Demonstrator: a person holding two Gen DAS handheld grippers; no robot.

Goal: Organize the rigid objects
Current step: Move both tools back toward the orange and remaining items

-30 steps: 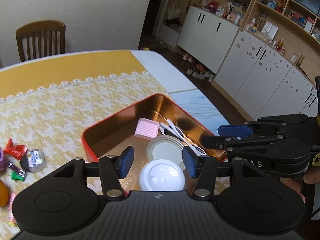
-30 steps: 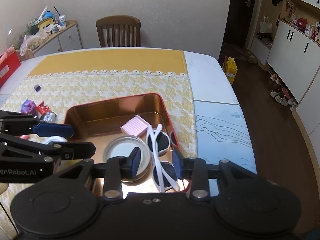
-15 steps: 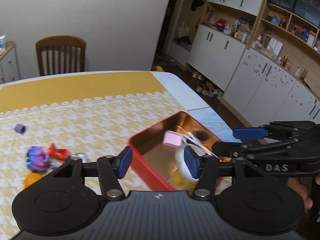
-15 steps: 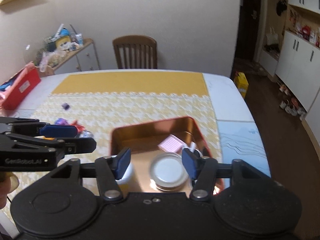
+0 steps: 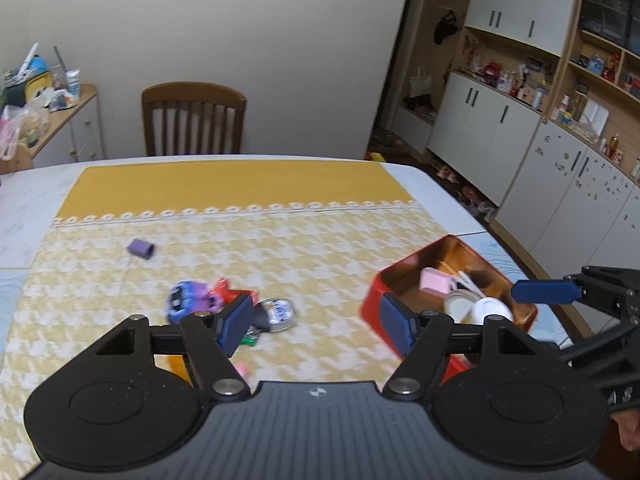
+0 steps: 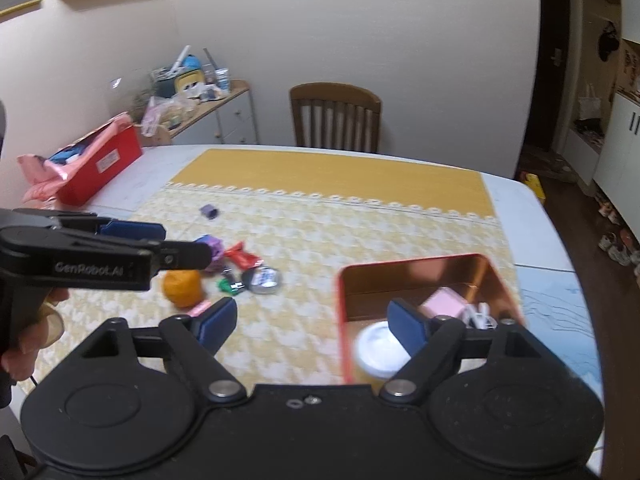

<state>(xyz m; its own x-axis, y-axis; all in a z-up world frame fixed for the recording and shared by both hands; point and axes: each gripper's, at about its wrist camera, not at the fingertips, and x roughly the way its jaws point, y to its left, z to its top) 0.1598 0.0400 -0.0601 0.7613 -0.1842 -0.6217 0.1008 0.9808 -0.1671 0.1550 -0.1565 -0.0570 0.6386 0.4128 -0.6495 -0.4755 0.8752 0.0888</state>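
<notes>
A red tin box [image 5: 376, 300] [image 6: 341, 312] stands on the yellow tablecloth at the right. It holds a pink block [image 5: 434, 281] [image 6: 442, 304], a white round lid [image 5: 492, 309] [image 6: 378, 350] and white sunglasses [image 6: 478, 314]. A pile of small items lies to its left: a purple-blue toy [image 5: 188, 298], a red wrapper [image 6: 242, 258], a silver-black disc [image 5: 280, 312] [image 6: 262, 280], an orange ball [image 6: 182, 286]. A purple cube [image 5: 141, 248] [image 6: 209, 211] lies apart, farther back. My left gripper [image 5: 316, 326] and right gripper [image 6: 310, 324] are both open, empty, above the table.
A wooden chair [image 5: 194, 118] stands at the table's far side. A red box with pink bags [image 6: 94, 164] sits on the table's far left. A cluttered side cabinet [image 6: 208, 108] stands by the wall. White cupboards [image 5: 520, 144] line the right.
Both grippers have risen and pulled back from the tin, the left one swinging left. The white lid now lies in the tin. Both grippers have opened wider.
</notes>
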